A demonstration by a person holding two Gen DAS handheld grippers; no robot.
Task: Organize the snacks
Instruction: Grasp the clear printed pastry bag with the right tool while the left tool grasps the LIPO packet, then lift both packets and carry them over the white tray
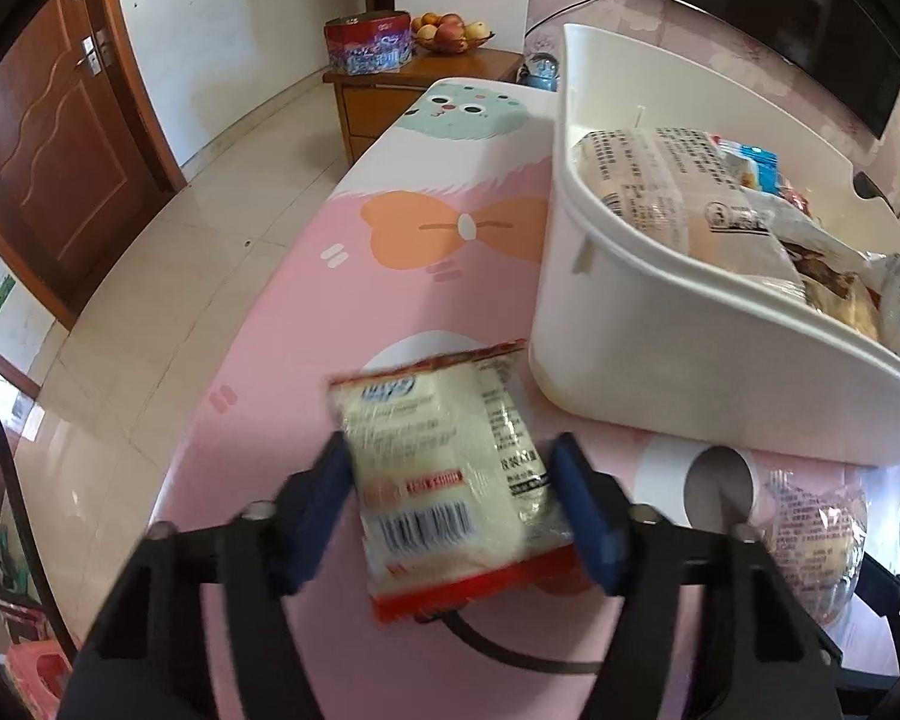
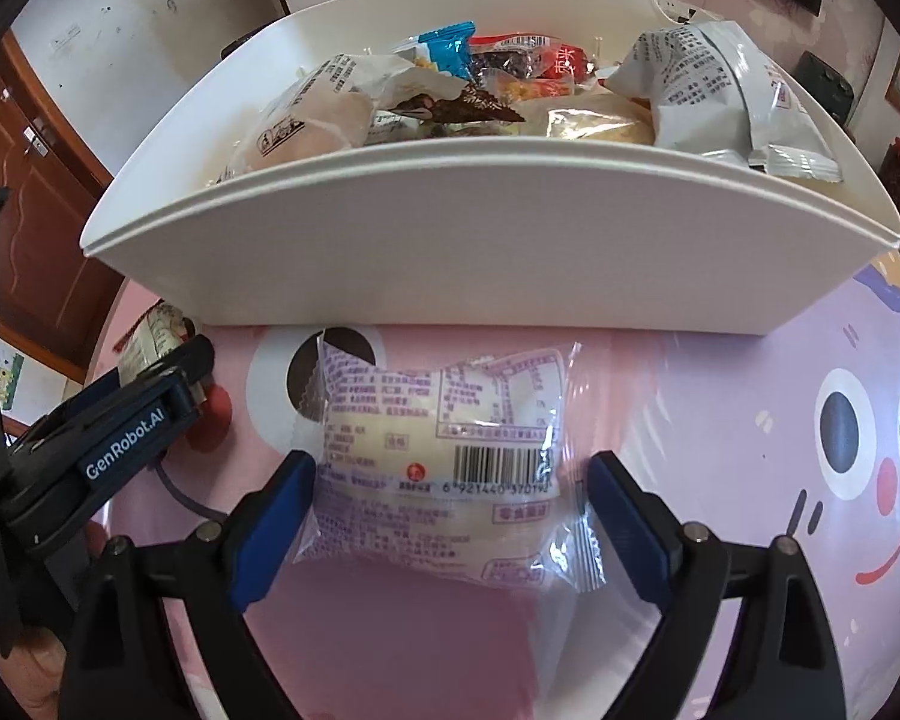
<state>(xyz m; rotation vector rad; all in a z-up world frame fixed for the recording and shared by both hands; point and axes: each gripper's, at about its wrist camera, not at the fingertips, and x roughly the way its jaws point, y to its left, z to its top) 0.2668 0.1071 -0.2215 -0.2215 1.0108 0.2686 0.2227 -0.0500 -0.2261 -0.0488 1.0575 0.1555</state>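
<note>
The red-edged snack packet (image 1: 450, 480) is sitting between the blue pads of the left gripper (image 1: 456, 510), both pads pressing its sides, so the jaws are clamped on it; its long axis is running away from the camera, barcode end nearest, far end pointing toward the near corner of the white bin (image 1: 660, 360). It is blurred, and whether it is resting on the pink cartoon table mat (image 1: 420, 300) or lifted off it is hard to call. Over on the right, the clear-wrapped bun packet (image 2: 444, 456) is lying flat on the mat (image 2: 720, 408), long axis crosswise between the fingers, barcode facing up, its top edge just short of the bin's front wall (image 2: 480, 258). The right gripper (image 2: 450, 498) is bracketing it, pads at or just beside the wrapper edges; I cannot tell whether they are squeezing. The bin is already packed with wrapped snacks (image 2: 510, 90). Open mat is stretching left of the bin toward the table's rounded edge, floor tiles (image 1: 180, 252) beyond.
</note>
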